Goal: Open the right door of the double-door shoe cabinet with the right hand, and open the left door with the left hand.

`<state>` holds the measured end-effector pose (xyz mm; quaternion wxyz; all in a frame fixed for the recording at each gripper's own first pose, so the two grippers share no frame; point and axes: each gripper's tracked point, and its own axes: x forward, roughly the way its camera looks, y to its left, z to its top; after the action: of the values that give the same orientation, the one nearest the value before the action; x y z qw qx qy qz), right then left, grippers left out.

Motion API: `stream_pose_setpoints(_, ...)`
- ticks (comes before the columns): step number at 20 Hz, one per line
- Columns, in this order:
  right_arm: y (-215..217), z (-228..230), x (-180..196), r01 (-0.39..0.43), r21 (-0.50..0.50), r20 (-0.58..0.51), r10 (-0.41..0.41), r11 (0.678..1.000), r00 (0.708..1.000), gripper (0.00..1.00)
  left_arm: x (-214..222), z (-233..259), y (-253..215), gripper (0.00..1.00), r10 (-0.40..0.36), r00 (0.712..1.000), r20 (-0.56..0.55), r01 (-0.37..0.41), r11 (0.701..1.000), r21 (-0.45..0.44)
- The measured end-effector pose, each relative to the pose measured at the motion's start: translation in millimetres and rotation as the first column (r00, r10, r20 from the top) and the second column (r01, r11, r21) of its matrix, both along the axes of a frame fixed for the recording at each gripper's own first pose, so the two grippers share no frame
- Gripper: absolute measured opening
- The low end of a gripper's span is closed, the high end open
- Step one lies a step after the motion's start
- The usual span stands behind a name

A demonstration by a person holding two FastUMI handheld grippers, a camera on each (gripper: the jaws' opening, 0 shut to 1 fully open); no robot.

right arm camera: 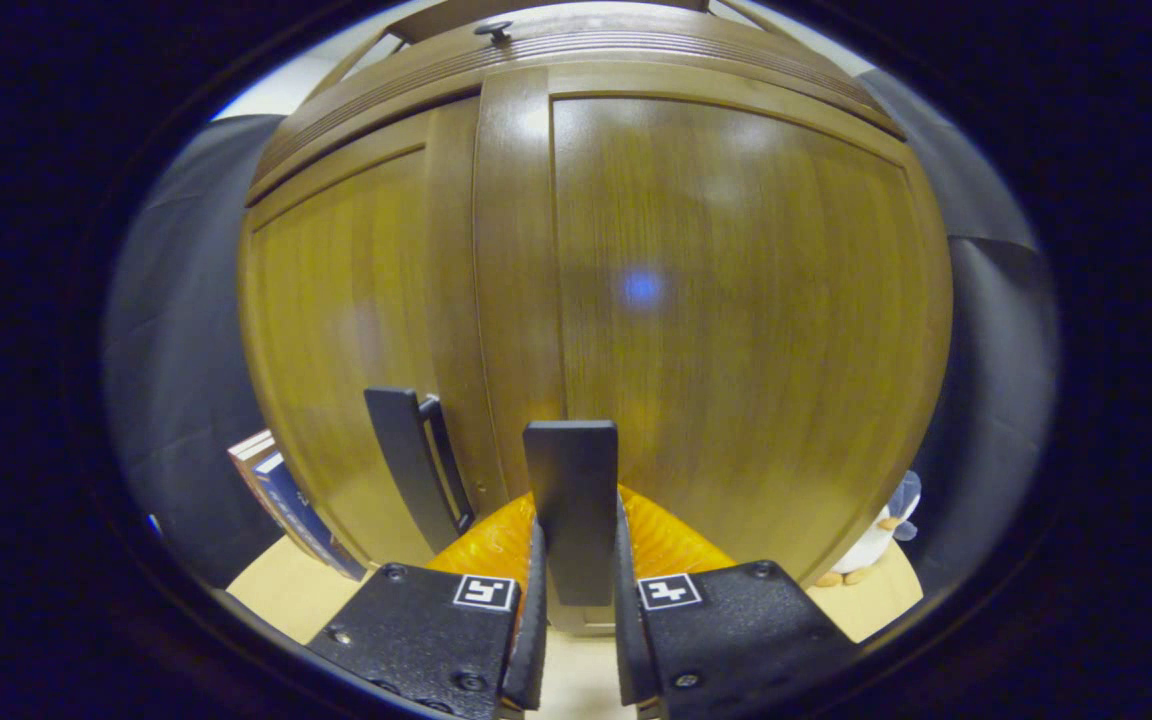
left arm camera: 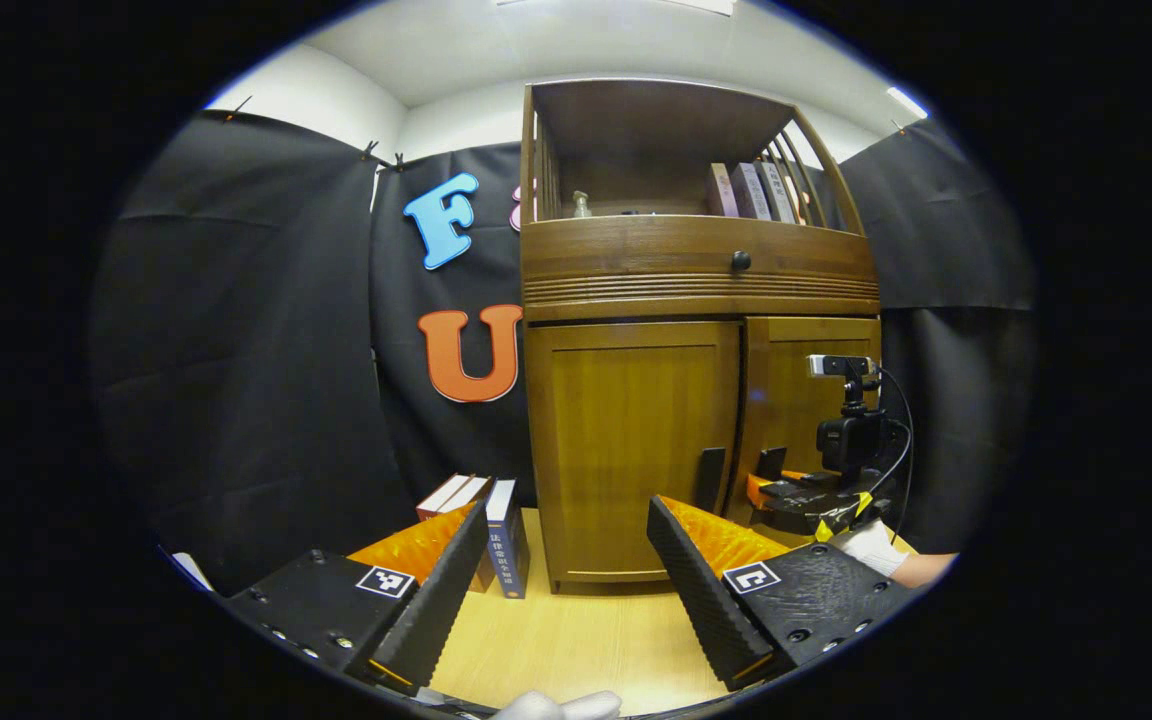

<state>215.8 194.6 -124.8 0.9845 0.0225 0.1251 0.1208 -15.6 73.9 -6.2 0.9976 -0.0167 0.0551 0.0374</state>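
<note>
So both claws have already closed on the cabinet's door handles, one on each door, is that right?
Not quite. Only the right claw has closed on a handle, the right door handle, as the right gripper view shows. In the left gripper view the left claw is open and hangs short of the left door handle, touching nothing.

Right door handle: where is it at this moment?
In the right gripper view the right door handle stands low at centre, clamped between the right gripper fingers, just right of the left door handle.
</note>
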Motion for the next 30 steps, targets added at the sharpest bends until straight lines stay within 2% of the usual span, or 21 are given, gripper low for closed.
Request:
stream_pose_setpoints(8, -29, -3, -60, -0.021, -0.017, -0.005, 0.021, 1.0, 1.0, 0.31, -11, -6, -23, 0.96, -0.065, 0.998, 0.008, 0.065, 0.998, 0.001)
stream_pose_setpoints(10, -40, -4, -77, -0.009, -0.009, -0.006, 0.009, 1.0, 1.0, 0.31, -15, -9, -25, 0.96, -0.075, 0.997, 0.007, 0.075, 0.997, 0.008)
stream_pose_setpoints(11, -46, -6, -83, -0.001, -0.006, -0.006, 0.001, 1.0, 1.0, 0.31, -18, -10, -28, 0.93, -0.083, 0.997, 0.007, 0.083, 0.997, 0.006)
stream_pose_setpoints(12, -52, -6, -91, 0.007, -0.003, -0.008, -0.007, 1.0, 1.0, 0.31, -19, -10, -30, 0.96, -0.091, 0.996, 0.008, 0.091, 0.996, 0.003)
stream_pose_setpoints(15, -70, -9, -110, 0.041, 0.011, -0.01, -0.041, 0.999, 0.999, 0.31, -21, -15, -34, 0.96, -0.108, 0.994, 0.008, 0.108, 0.994, 0.008)
stream_pose_setpoints(16, -77, -9, -116, 0.051, 0.013, -0.013, -0.051, 0.999, 0.999, 0.31, -20, -17, -35, 1.0, -0.112, 0.994, 0.004, 0.112, 0.994, 0.011)
stream_pose_setpoints(18, -90, -11, -128, 0.065, 0.034, -0.032, -0.064, 0.997, 0.997, 0.31, -19, -22, -40, 0.96, -0.128, 0.992, 0.001, 0.128, 0.992, 0.005)
stream_pose_setpoints(25, -136, -14, -156, 0.117, 0.056, -0.044, -0.115, 0.992, 0.992, 0.26, -5, -27, -59, 0.96, -0.156, 0.988, 0.003, 0.156, 0.988, -0.016)
stream_pose_setpoints(30, -164, -17, -167, 0.148, 0.08, -0.048, -0.145, 0.986, 0.988, 0.22, 7, -20, -87, 0.96, -0.182, 0.983, 0.016, 0.182, 0.983, 0.007)
